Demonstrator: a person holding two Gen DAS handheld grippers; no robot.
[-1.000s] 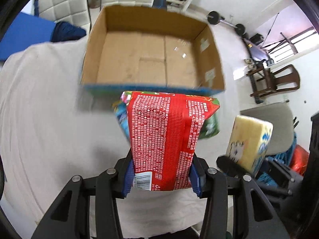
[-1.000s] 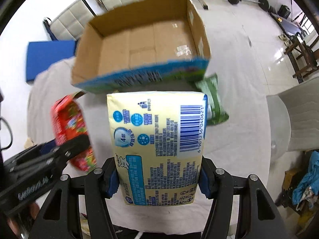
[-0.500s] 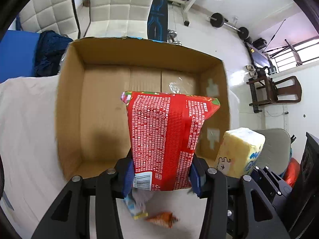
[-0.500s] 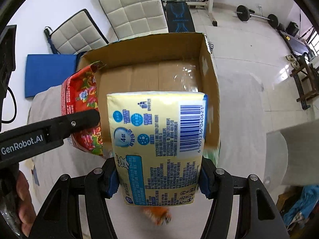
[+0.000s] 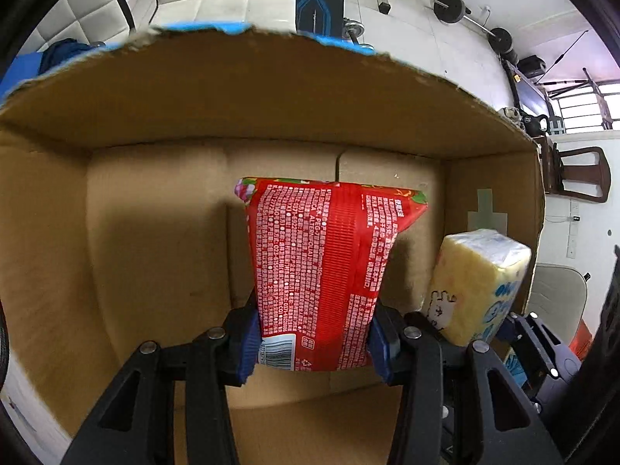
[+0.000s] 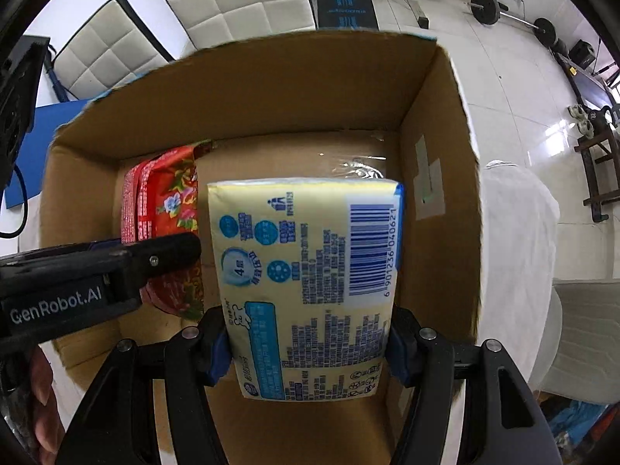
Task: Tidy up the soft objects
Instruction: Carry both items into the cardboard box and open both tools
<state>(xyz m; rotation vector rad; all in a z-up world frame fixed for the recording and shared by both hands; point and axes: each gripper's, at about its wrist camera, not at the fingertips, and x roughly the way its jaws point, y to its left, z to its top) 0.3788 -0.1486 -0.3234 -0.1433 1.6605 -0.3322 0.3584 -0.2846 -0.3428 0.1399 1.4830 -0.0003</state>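
My left gripper (image 5: pixel 312 343) is shut on a red snack bag (image 5: pixel 325 263) with white print, held inside the open cardboard box (image 5: pixel 155 232) above its floor. My right gripper (image 6: pixel 308 350) is shut on a yellow tissue pack (image 6: pixel 306 279) with a blue barcode, hanging in the right half of the same box (image 6: pixel 438 124). In the left wrist view the tissue pack (image 5: pixel 476 283) shows at the right, near the box's right wall. The right wrist view shows the red bag (image 6: pixel 162 217) and the left gripper's black body (image 6: pixel 97 271) at its left.
The box stands on a white cloth-covered table (image 6: pixel 515 232). Behind it are white padded chairs (image 6: pixel 232 0), a blue mat (image 6: pixel 38 147) and a weight bench with barbells (image 6: pixel 345 4). A person's hand (image 6: pixel 38 395) holds the left gripper's handle at lower left.
Both grippers have moved forward and down with their loads, from in front of the box to inside it. The box walls now fill both views.
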